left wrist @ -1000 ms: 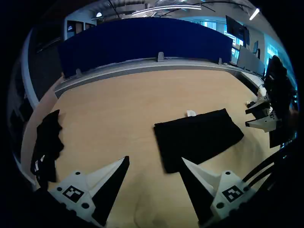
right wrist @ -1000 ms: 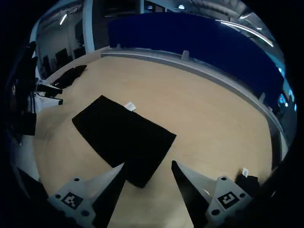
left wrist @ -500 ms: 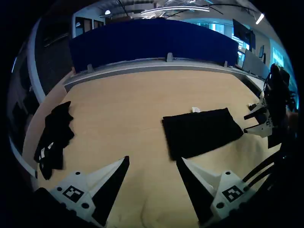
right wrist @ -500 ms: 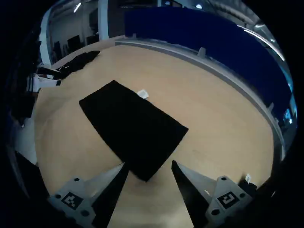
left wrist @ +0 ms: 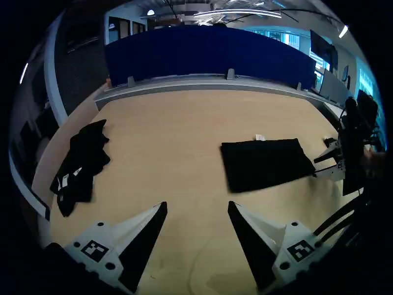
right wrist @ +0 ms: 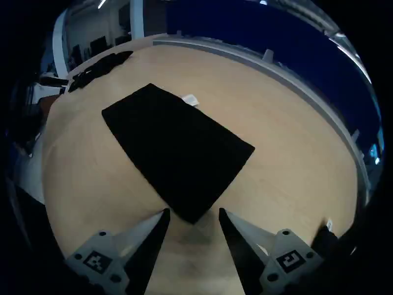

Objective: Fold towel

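A black towel (left wrist: 265, 162) lies flat on the wooden table, folded into a rectangle, with a small white tag (right wrist: 189, 100) at its far edge. In the left gripper view my left gripper (left wrist: 196, 212) is open over bare table, well short of the towel's left edge. In the right gripper view the towel (right wrist: 177, 147) spreads wide ahead. My right gripper (right wrist: 193, 212) is open, with the towel's near corner lying between its fingertips. The right gripper (left wrist: 333, 162) also appears at the towel's right end in the left gripper view.
A heap of crumpled black cloth (left wrist: 81, 162) lies at the table's left edge, also seen as the heap (right wrist: 100, 66) far off. A blue partition (left wrist: 206, 54) runs along the table's far side. Another dark item (right wrist: 326, 236) sits by the right gripper's right finger.
The left gripper has drawn back and leftward, so the towel sits farther off to its right. The right gripper has moved closer to the towel's near corner, which now lies between its fingertips.
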